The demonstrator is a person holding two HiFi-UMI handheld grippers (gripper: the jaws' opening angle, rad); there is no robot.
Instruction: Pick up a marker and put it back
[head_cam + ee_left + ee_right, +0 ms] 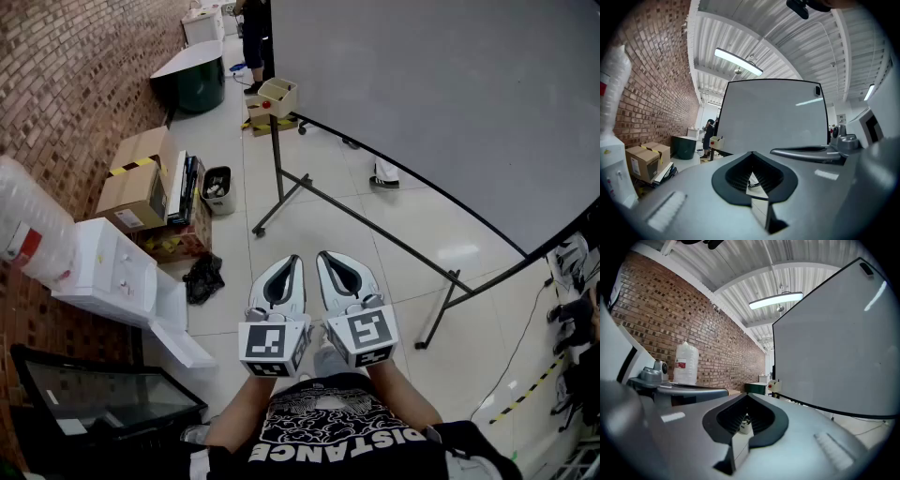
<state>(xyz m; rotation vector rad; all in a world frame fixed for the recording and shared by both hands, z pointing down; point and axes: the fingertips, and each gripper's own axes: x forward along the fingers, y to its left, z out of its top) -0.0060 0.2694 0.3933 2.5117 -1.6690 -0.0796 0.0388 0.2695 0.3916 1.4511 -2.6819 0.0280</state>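
Observation:
No marker shows in any view. A large whiteboard (450, 103) on a black wheeled stand (281, 187) tilts across the upper right; it fills the background of the left gripper view (773, 112) and the right gripper view (839, 348). A small beige box (278, 96) with a red dot sits at the board's far end. My left gripper (292, 260) and right gripper (324, 256) are held side by side in front of my chest, above the tiled floor. Each has its jaws together and holds nothing, as seen in the left gripper (752, 154) and right gripper (746, 396) views.
Along the brick wall at left stand a water dispenser (103, 267) with a bottle (28, 234), cardboard boxes (136, 192), a small bin (217, 190) and a black bag (203, 278). A dark green container (192, 84) and a person (253, 37) are farther back.

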